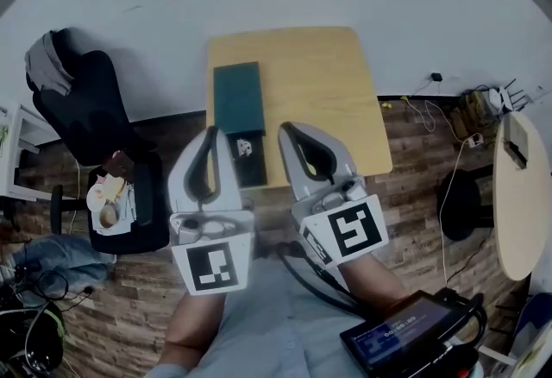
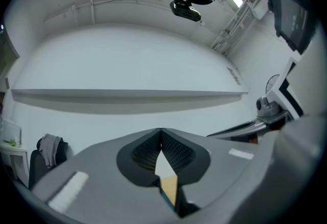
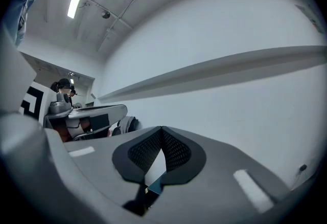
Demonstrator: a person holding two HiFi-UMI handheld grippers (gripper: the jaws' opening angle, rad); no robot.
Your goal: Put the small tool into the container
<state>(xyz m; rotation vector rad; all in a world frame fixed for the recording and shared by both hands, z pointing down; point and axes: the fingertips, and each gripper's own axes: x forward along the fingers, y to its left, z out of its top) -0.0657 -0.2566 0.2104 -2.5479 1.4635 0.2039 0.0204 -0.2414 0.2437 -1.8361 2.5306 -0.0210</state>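
- Hanging close to the body, the grey left gripper [image 1: 210, 135] and the grey right gripper [image 1: 290, 129] were both seen with jaws pressed together and nothing between them. Unless the jaws were opened before the reach, the tool would be pushed rather than gripped.
- Just beyond the grippers, at the near edge of the pale wooden table [image 1: 328, 91], a small dark item with a white mark [image 1: 248, 162] was partly hidden. It was judged to be the small tool, and a blind approach could knock it over the edge.
- Farther along, right by that item, a flat dark-teal rectangular container [image 1: 238, 98] was lying. Whether it was open could not be told, so a release onto a closed lid was a risk.
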